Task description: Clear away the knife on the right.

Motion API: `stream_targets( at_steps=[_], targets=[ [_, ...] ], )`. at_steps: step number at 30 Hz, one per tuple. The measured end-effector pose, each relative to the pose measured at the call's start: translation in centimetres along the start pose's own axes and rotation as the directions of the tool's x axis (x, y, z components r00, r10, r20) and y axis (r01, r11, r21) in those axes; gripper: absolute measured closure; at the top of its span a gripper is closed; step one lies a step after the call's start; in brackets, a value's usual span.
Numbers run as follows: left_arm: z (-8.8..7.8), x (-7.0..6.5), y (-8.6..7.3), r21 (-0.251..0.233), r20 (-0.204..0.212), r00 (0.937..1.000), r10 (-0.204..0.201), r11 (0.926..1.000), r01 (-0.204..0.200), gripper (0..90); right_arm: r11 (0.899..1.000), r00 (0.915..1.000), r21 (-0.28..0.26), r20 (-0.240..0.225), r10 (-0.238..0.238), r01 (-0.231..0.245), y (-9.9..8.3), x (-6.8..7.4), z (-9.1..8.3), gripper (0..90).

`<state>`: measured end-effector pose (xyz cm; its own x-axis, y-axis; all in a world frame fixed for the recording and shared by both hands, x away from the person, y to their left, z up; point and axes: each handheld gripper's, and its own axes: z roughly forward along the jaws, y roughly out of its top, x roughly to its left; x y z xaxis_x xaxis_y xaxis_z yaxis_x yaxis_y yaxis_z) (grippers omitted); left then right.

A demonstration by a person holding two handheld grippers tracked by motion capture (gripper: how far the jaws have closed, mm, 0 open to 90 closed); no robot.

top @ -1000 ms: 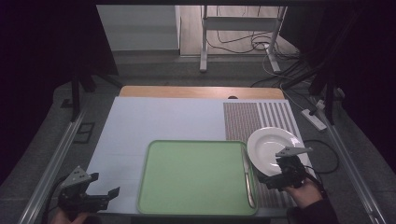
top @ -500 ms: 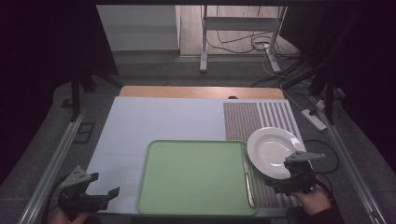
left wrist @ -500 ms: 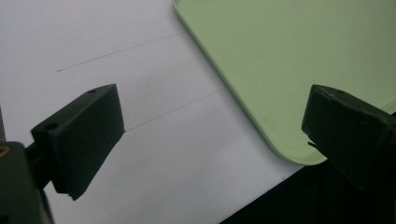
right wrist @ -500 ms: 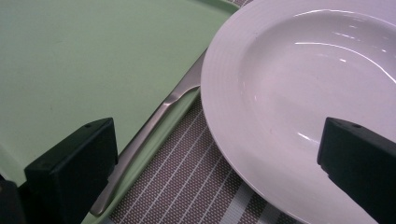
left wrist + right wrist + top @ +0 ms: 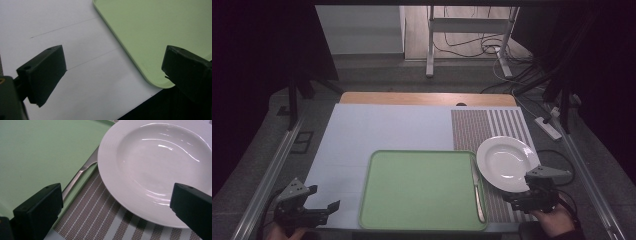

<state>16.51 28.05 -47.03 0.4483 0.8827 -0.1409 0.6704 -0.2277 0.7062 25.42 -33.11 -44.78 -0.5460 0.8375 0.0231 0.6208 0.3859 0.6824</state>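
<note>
White plate (image 5: 506, 162) on the striped mat (image 5: 492, 127), near rim hidden behind the right gripper (image 5: 523, 200) in the high view, knife (image 5: 477, 192) partly under plate edge, right jaws wide open and empty, left gripper (image 5: 314, 209) low at worktop corner beside green tray (image 5: 422, 190), jaws wide open, empty

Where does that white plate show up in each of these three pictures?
High view: the white plate sits right of centre, on the striped mat.
Left gripper view: not in it.
Right gripper view: the plate takes up the upper right.
Shared landmark: the green tray, at the plate's left edge.
</note>
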Motion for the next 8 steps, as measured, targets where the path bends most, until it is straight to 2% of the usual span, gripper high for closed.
stream_targets(
  at_steps=[8],
  targets=[
    [-0.01, 0.01, -0.02, -0.001, 0.001, 1.0, -0.001, 1.0, 0.001, 5.5, 1.0, 0.9999, -0.001, 0.013, 0.006, -0.006, -0.23, -0.02, -0.29, 0.0]
  ],
)
